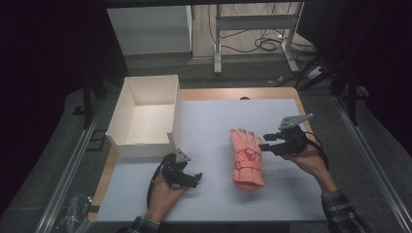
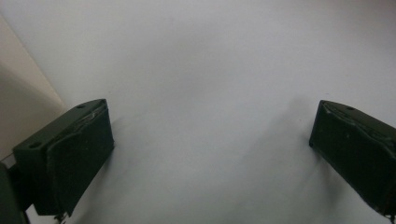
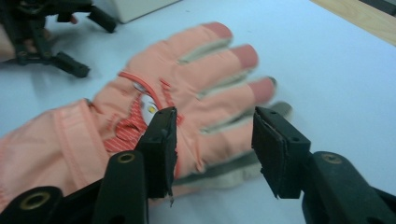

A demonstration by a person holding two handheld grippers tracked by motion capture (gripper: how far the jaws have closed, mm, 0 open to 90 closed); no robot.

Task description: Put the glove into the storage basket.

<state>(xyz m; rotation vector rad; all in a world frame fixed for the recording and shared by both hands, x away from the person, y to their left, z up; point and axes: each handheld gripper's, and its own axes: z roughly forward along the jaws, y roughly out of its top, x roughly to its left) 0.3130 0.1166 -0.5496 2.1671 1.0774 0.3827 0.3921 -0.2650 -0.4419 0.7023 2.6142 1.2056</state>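
A white open box (image 1: 145,116) stands at the left rear of the white table (image 1: 214,121). In front of it the left gripper (image 1: 194,178) hovers low over bare tabletop, its jaws spread wide with nothing between them; the left gripper view confirms this, showing the left gripper (image 2: 212,140) over plain white surface with the box wall at the far left edge.

Right of centre lies the glove (image 1: 247,158), a salmon-pink padded winter glove lying flat, fingers pointing away from the person, cuff nearest them, with a small white and red badge on its back. The right gripper view brings out what the high view blurs: the glove (image 3: 154,116) has darker pink fingertip patches, striped stitching round the badge, and a greyish layer along its near edge.

The right gripper (image 1: 268,144) sits just beside the glove's finger side. In its own view the right gripper (image 3: 215,140) has its jaws parted, hanging over the glove without pinching it.
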